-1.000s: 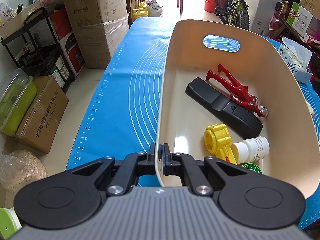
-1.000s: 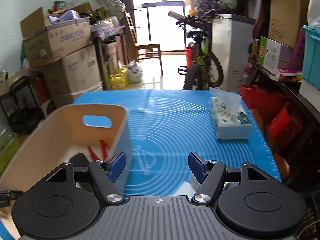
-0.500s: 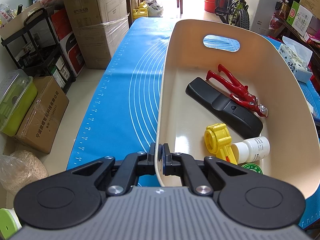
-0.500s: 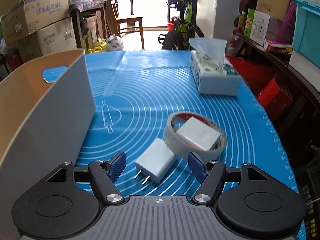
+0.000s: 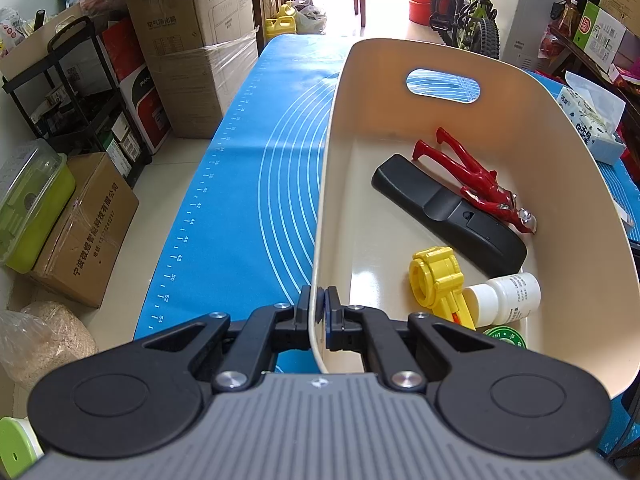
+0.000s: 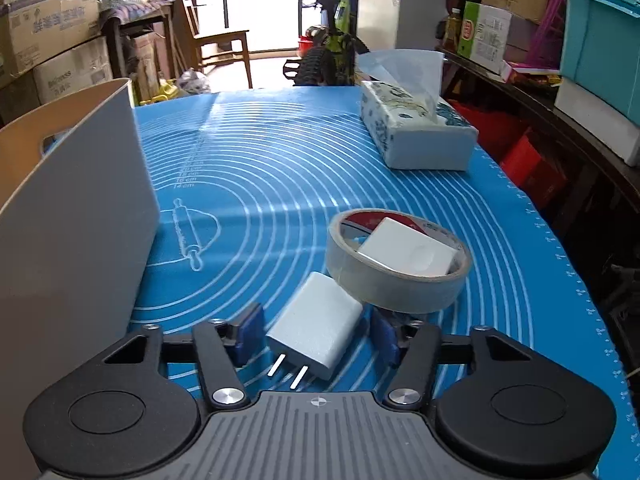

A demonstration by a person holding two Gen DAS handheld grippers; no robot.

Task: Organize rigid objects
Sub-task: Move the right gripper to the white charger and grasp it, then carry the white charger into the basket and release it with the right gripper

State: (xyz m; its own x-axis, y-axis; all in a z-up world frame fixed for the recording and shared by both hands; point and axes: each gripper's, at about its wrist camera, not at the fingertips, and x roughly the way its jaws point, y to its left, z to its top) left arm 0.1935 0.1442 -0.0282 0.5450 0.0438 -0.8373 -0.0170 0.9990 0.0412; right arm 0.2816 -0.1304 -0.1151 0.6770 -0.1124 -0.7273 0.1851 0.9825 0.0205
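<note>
My left gripper [image 5: 319, 312] is shut on the near rim of a cream bin [image 5: 580, 216]. In the bin lie a black remote [image 5: 448, 212], red pliers [image 5: 476, 178], a yellow plastic part [image 5: 436, 278], a white bottle [image 5: 506, 294] and a green lid [image 5: 504, 338]. My right gripper [image 6: 316, 336] is open, low over the blue mat, its fingers either side of a white plug charger [image 6: 316, 326]. Just beyond, a tape roll [image 6: 396, 266] holds a white block [image 6: 408, 250]. The bin's grey outer wall [image 6: 80, 216] stands to the left.
A tissue box [image 6: 412, 128] lies at the mat's far right. The blue mat [image 5: 248, 184] ends at the table's left edge, with cardboard boxes [image 5: 84, 224] and a rack on the floor below. Shelves with boxes run along the right.
My right gripper has dropped and moved forward, so the charger now sits between its fingers, which have narrowed a little. The left gripper and the bin have not moved.
</note>
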